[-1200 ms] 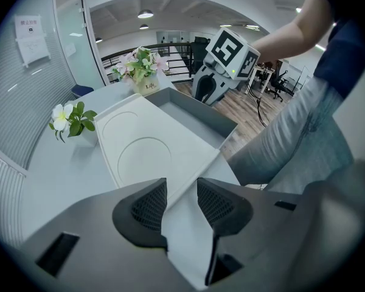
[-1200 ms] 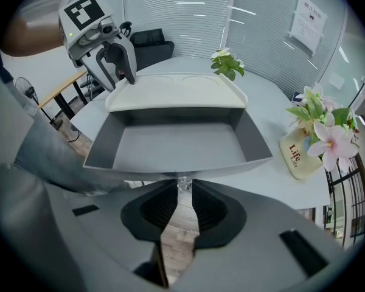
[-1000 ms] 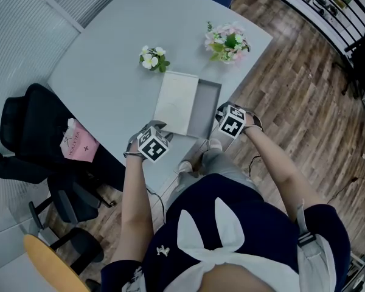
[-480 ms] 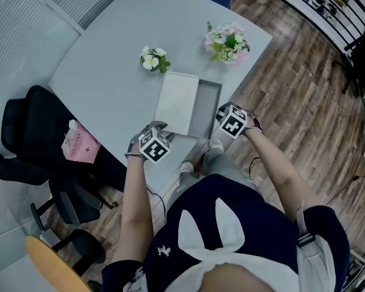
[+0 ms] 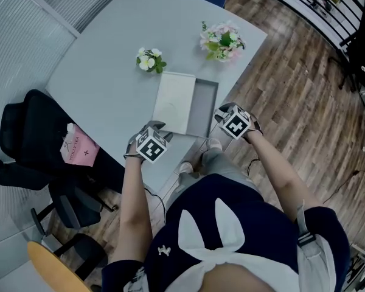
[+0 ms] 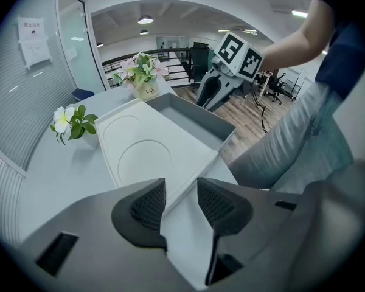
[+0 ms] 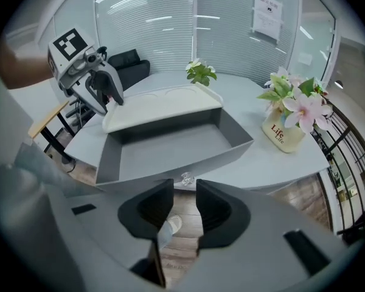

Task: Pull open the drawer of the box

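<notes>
The fingers (image 7: 218,212) of your right gripper (image 7: 184,193) stand apart and have just been opening. Nothing is between them; only floor and a shoe show through the gap. The small clear knob (image 7: 185,177) on the drawer (image 7: 170,154) sits just past their tips, dead ahead and free of both pads. The fingers (image 6: 143,208) of your left gripper (image 6: 181,193) straddle the near corner of the box (image 6: 146,157), and the 2 pads look to be pressing on it, bracing it on the table (image 5: 97,72).

The drawer lies straight in front of your right hand, with its long side running across the jaws, parallel to the box's edge. Any further pull would come straight back toward you. Your right hand is the nearer of the 2 to the knob.

The box is a flat white slab with 2 round recesses moulded in its top. The drawer is a shallow grey tray, empty, and it already stands well out of the box, so the opening looks done.
</notes>
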`<state>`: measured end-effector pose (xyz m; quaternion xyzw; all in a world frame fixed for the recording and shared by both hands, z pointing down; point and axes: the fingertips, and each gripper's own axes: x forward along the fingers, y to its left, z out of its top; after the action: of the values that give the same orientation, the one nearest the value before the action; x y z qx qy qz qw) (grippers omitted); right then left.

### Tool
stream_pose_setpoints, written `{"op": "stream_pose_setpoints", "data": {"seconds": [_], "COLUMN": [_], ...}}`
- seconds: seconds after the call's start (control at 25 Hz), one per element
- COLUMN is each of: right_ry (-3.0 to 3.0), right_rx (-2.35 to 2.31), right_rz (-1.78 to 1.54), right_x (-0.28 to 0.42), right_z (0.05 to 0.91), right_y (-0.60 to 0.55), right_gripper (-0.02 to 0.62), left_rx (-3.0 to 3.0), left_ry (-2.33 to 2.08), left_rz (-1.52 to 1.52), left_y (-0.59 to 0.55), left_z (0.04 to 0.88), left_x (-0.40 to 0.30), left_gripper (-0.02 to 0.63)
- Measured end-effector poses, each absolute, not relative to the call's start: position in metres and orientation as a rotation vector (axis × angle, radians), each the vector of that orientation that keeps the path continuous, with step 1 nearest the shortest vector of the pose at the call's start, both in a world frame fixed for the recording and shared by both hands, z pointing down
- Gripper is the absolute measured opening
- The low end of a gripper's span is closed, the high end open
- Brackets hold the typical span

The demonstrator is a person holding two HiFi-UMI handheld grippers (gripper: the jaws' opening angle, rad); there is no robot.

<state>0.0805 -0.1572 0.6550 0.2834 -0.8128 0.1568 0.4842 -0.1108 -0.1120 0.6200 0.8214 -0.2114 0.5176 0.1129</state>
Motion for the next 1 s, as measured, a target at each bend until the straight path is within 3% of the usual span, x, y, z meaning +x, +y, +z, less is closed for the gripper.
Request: {"op": "stream_pose_setpoints", "data": {"seconds": [0.4, 1.0], "right_ry": [-2.112, -2.230], "right_rx": [0.888, 1.153], "right_rz": [0.531, 0.561], "right_x": [0.078, 0.063], "right_z": [0.614, 0.548], "right_y": [-0.146, -0.126], "right_gripper": [0.118, 0.083], "left_rx": [2.421, 2.491], "left_ry": [-0.701, -1.061], "left_rz": [1.415, 0.745], "left_y": [-0.111, -0.131], "left_z": [0.615, 0.528], "left_x": [-0.110, -0.095], "left_gripper": [0.169, 0.150]}}
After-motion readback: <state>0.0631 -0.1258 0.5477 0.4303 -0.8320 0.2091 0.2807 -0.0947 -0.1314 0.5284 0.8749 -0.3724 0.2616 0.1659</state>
